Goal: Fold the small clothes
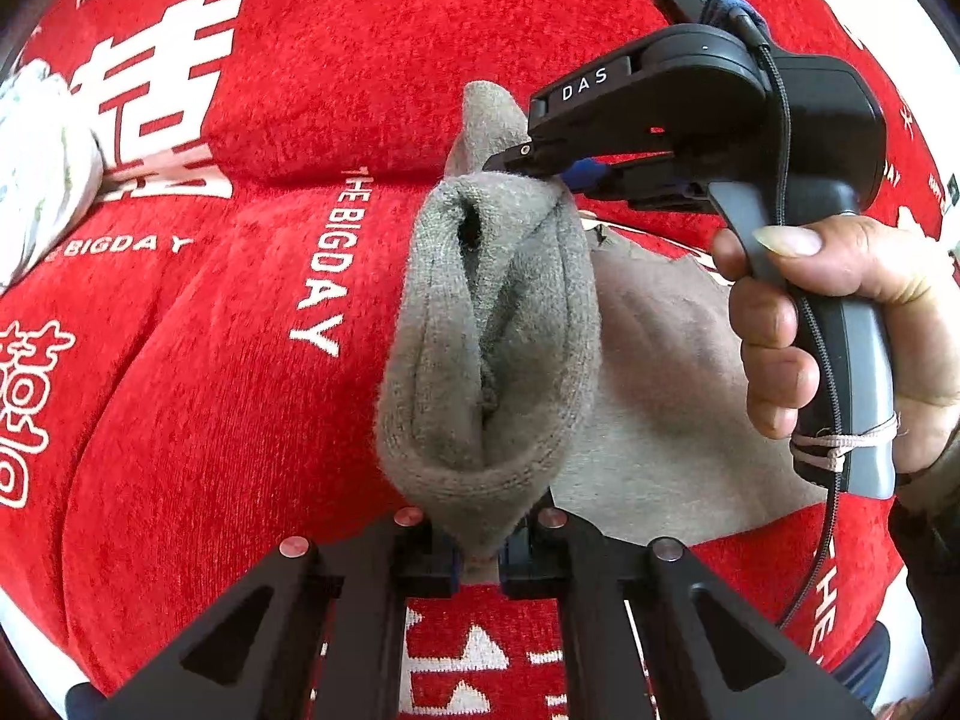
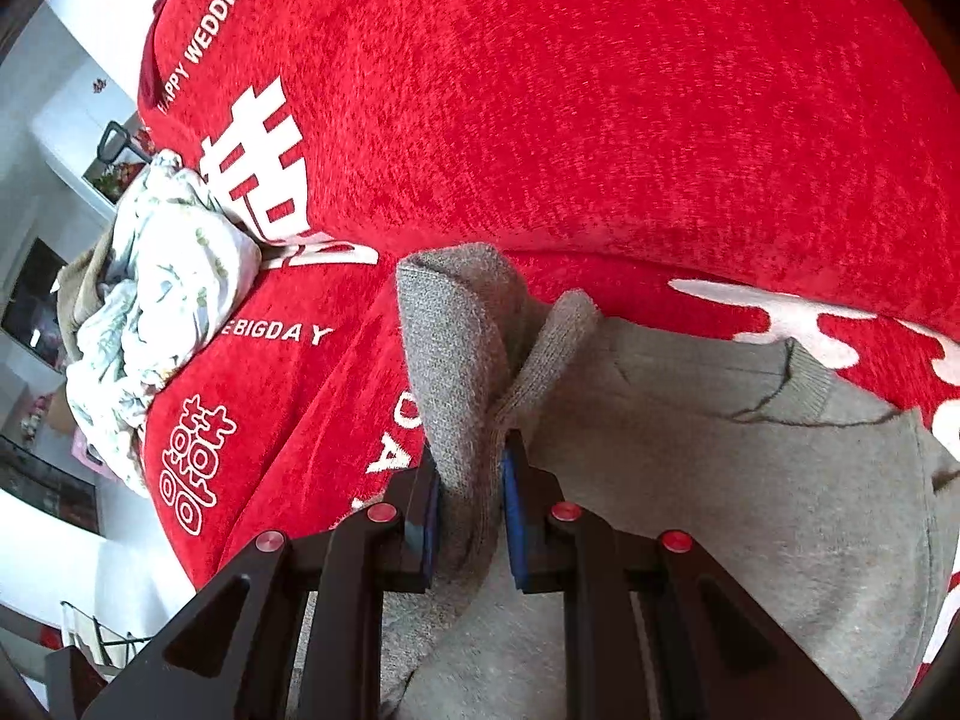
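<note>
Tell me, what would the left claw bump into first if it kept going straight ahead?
Probably the right claw: it grips the far end of the same grey garment the left claw holds, straight ahead.

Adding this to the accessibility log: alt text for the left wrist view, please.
Both grippers pinch the same grey knit garment, lifting a folded ridge of it above a red blanket with white lettering: the left gripper at the near end, the right gripper, held in a hand, at the far end. A pale floral cloth lies bunched at the left edge.
</note>
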Tool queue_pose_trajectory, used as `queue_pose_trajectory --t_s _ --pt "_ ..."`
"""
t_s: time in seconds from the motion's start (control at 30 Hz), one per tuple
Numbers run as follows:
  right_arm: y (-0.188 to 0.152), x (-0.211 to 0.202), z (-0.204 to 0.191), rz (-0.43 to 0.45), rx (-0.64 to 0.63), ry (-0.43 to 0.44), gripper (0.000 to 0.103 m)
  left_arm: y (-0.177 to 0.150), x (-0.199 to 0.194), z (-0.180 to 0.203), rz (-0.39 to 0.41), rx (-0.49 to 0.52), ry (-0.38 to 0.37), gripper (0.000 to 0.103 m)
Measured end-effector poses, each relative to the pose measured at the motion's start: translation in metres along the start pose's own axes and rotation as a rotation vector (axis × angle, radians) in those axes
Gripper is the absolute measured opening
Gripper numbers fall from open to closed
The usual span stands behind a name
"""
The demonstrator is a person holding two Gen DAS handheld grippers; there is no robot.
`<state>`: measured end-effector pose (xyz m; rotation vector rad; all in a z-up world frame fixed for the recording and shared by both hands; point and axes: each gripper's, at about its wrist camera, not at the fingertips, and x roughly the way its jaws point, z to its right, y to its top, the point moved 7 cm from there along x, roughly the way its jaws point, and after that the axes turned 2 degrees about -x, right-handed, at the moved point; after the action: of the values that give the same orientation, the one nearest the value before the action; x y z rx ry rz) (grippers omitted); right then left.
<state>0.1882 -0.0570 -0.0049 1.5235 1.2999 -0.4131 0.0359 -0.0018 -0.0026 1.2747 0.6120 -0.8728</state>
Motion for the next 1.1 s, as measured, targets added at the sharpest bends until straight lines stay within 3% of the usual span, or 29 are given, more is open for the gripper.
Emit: queue_pose_trajectory --t_s 1.1 --pt "-0.017 -0.060 0.084 0.074 0.101 0.057 0.019 -0.005 0.003 0.087 -0.018 0.203 0.061 0.008"
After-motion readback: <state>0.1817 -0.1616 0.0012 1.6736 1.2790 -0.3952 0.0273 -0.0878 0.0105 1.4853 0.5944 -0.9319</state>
